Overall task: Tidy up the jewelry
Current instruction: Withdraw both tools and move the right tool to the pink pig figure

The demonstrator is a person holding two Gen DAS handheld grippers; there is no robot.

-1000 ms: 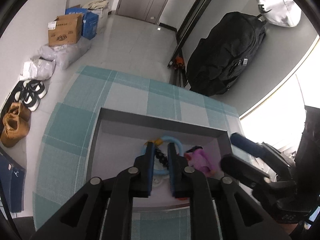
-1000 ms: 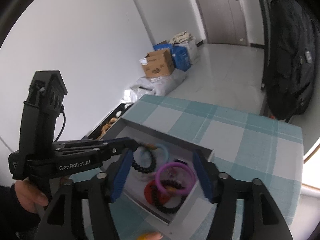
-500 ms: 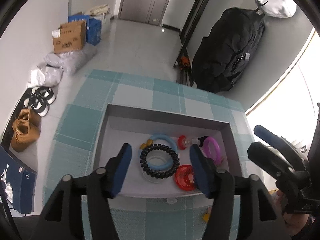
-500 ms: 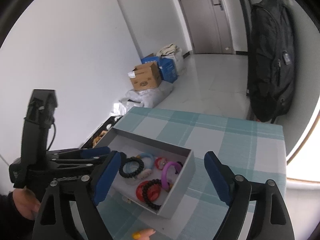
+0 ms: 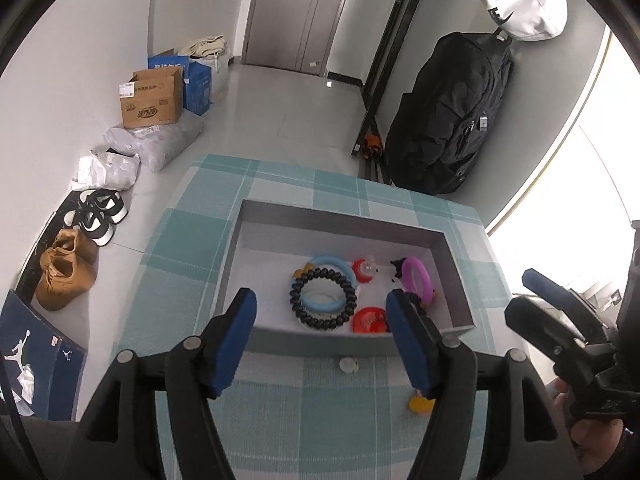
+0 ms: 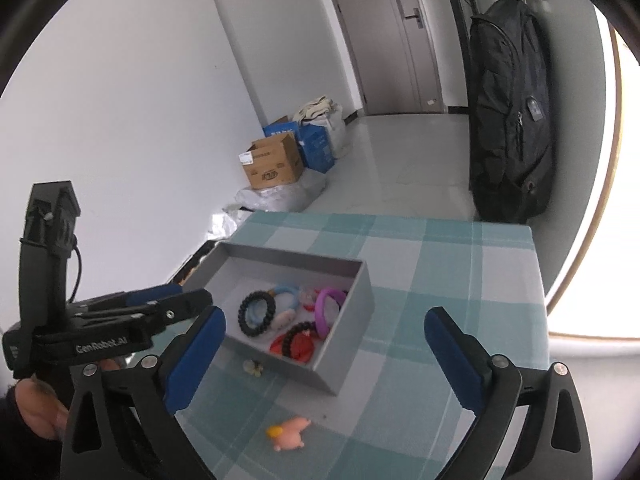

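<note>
Jewelry is sitting mostly inside the grey box [image 5: 256, 334] on the checked tablecloth [image 5: 192, 264]: a black bead bracelet [image 5: 323, 300] is lying over a blue ring [image 5: 334, 268], a purple ring [image 5: 416, 280] is leaning near the right wall, and red pieces [image 5: 369, 320] are lying by the near wall. Two items are waiting outside the box: a small pale piece [image 6: 253, 367] just beside its near wall, and a pink and yellow charm [image 6: 289, 434] lying nearer the table edge.

Left gripper [image 5: 322, 338]: jaws have just been opening, nothing between them. Right gripper [image 6: 320, 360]: jaws have just been opening and are standing very wide, also empty. Both are hanging above the cloth, short of the box.

Risks, as judged:
- The pale piece is small and low; pads closing on it are likely pinching cloth and dragging the box along.
- The charm looks rounded and soft, so an off-centre squeeze is risking it squirting toward the table edge.
- The two grippers are working close together; reaching at once is risking a collision.
- The box looks light; a nudge to its wall is risking a slide.

Room: pale tiled floor, cardboard carton [image 5: 150, 100], shoes [image 5: 66, 268] along the wall, black backpack [image 5: 448, 120] hanging near a closed door [image 5: 296, 12].
</note>
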